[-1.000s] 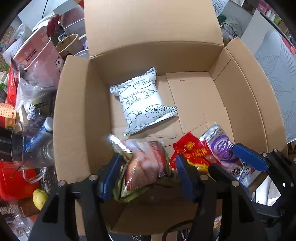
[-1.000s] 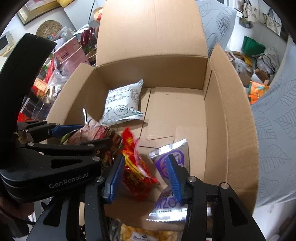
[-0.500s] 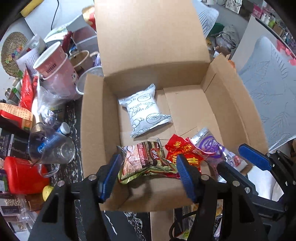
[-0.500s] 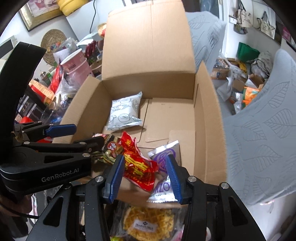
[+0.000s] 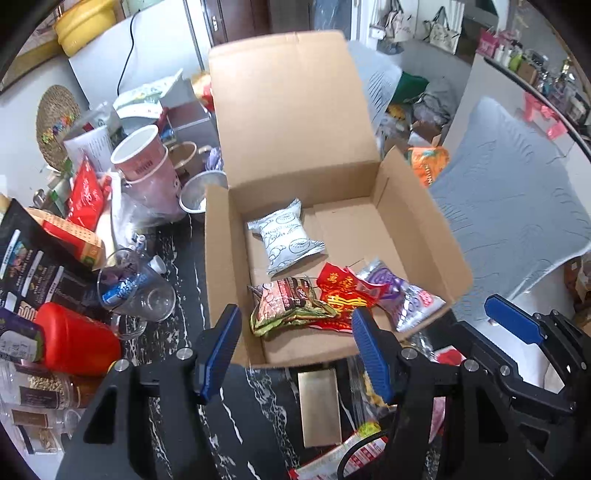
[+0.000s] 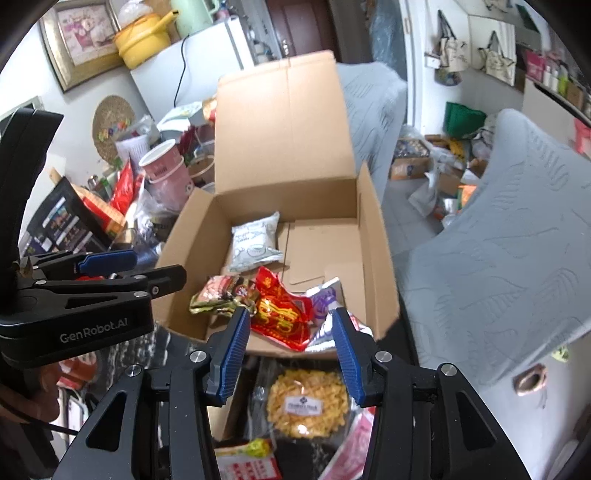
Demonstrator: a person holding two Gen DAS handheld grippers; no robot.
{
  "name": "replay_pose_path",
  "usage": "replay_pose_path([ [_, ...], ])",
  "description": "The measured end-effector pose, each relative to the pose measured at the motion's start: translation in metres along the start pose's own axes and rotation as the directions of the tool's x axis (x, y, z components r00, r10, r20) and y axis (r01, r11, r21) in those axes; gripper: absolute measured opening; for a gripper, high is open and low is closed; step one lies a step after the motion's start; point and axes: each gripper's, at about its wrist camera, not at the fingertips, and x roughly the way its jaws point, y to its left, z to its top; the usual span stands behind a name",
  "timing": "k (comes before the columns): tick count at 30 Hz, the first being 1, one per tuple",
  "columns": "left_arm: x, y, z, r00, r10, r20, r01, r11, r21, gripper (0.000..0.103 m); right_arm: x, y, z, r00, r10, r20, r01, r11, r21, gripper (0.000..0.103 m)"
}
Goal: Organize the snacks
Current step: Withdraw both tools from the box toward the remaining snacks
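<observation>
Open brown cardboard box (image 5: pixel 413 236) on black marbled tabletop (image 5: pixel 173 258) holds 4 snack pkts: white printed pouch (image 5: pixel 286 236) at 12 o'clock; green-brown pkt (image 5: pixel 286 304), red-gold pkt (image 5: pixel 345 295), silver-purple pkt (image 5: pixel 400 295) in a row at 6. Left hand-held gripper (image 5: pixel 295 347) and right hand-held gripper (image 6: pixel 288 347) both spread, nothing pinched, over box's near edge.

Left of the box, a stack of pink paper cups (image 5: pixel 142 162) stood among clutter on the dark marbled counter (image 5: pixel 173 258), near a clear glass mug (image 5: pixel 138 291) and a red container (image 5: pixel 75 338). A yellow pot (image 6: pixel 142 35) sat atop the white fridge (image 6: pixel 207 55). A grey leaf-patterned cushion (image 5: pixel 517 206) lay to the right.
</observation>
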Motion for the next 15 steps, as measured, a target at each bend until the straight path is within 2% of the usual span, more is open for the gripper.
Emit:
replay_pose_path([
  [15, -0.084, -0.001, -0.046, 0.989, -0.067, 0.13, 0.062, 0.997, 0.039, 0.061, -0.087, 0.026, -0.038, 0.992, -0.054, 0.114, 0.052, 0.998, 0.019, 0.046],
])
